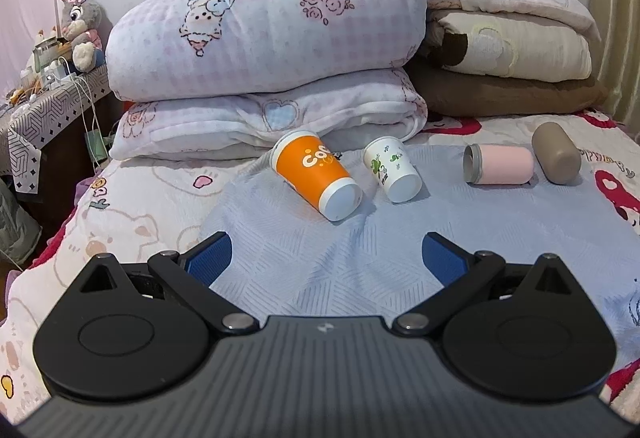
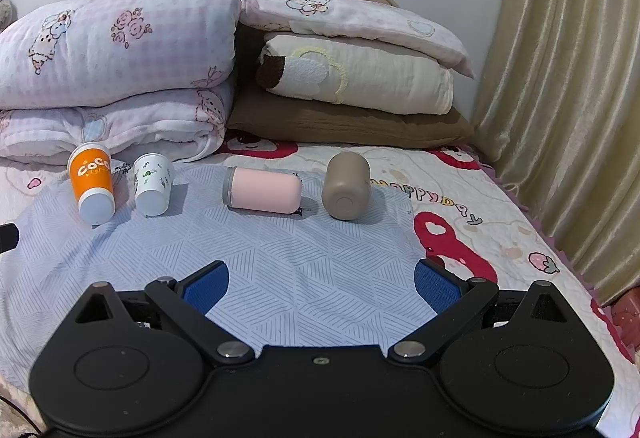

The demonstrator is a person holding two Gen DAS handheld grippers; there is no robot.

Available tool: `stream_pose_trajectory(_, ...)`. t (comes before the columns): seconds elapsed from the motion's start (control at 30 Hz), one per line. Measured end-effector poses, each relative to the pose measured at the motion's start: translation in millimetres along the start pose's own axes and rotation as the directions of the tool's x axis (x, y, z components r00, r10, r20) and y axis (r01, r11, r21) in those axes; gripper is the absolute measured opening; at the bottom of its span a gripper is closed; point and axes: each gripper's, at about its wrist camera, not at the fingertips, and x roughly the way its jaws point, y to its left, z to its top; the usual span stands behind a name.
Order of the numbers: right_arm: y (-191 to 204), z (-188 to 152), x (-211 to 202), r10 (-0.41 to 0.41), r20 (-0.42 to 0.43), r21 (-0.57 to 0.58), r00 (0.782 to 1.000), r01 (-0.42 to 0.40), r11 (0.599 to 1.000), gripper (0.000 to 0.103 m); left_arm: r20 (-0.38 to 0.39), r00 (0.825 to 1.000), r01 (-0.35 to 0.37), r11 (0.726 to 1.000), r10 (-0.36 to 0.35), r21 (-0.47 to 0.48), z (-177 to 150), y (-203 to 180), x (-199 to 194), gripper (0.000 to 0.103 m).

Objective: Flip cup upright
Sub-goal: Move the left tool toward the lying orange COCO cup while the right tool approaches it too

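Several cups lie on their sides on a light blue cloth spread on the bed. An orange paper cup and a small white paper cup point their bases toward me. A pink cup lies crosswise. A taupe cup lies base toward me. My left gripper is open and empty, short of the orange and white cups. My right gripper is open and empty, short of the pink and taupe cups.
Folded quilts and stacked pillows sit right behind the cups against the headboard. A bedside table with a plush rabbit, clutter and cables stands at the left. A curtain hangs along the bed's right edge.
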Motion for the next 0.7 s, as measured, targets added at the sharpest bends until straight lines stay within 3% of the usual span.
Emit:
stream_pose_trajectory(0.2,1.3,2.9,-3.4,0.020,-0.005,-0.005,1.000,-0.020,1.000,0.101,-0.048,0.999,0.009,1.000,-0.009,0.002,6.4,5.7,1.7,0.103)
stream_pose_trajectory(0.27,-1.5,8.2,-7.7,0.098,-0.010,0.028,0.995,-0.097,0.995,0.101,-0.061,0.998,0.025,1.000,-0.025,-0.004,16.3,13.0,-1.4,0.103)
stream_pose_trajectory(0.33,-7.5,17.8,-8.6,0.252,-0.014,0.109,0.968,-0.249,0.962,0.101,-0.049,0.998,0.037,0.999,-0.037,-0.011,27.7,22.4,-6.4,0.103)
stream_pose_trajectory(0.4,-10.3,28.5,-7.0,0.390,0.006,0.183,0.921,-0.384,0.905,0.101,-0.021,0.999,0.028,1.000,-0.028,-0.009,43.0,33.9,-13.0,0.103)
stream_pose_trajectory(0.53,4.4,51.0,-9.9,0.536,0.165,0.144,0.828,-0.558,0.817,0.101,0.033,0.999,-0.023,1.000,0.023,-0.014,71.3,52.7,-18.9,0.103)
stream_pose_trajectory(0.6,20.6,65.4,-9.1,0.551,0.169,0.072,0.817,-0.568,0.820,0.101,0.040,0.999,-0.028,0.999,0.030,-0.038,86.5,62.5,-17.0,0.103)
stream_pose_trajectory(0.7,49.8,86.5,1.5,0.590,0.086,-0.031,0.803,-0.590,0.807,0.101,0.012,1.000,0.005,0.996,-0.004,-0.088,108.7,74.7,-2.4,0.103)
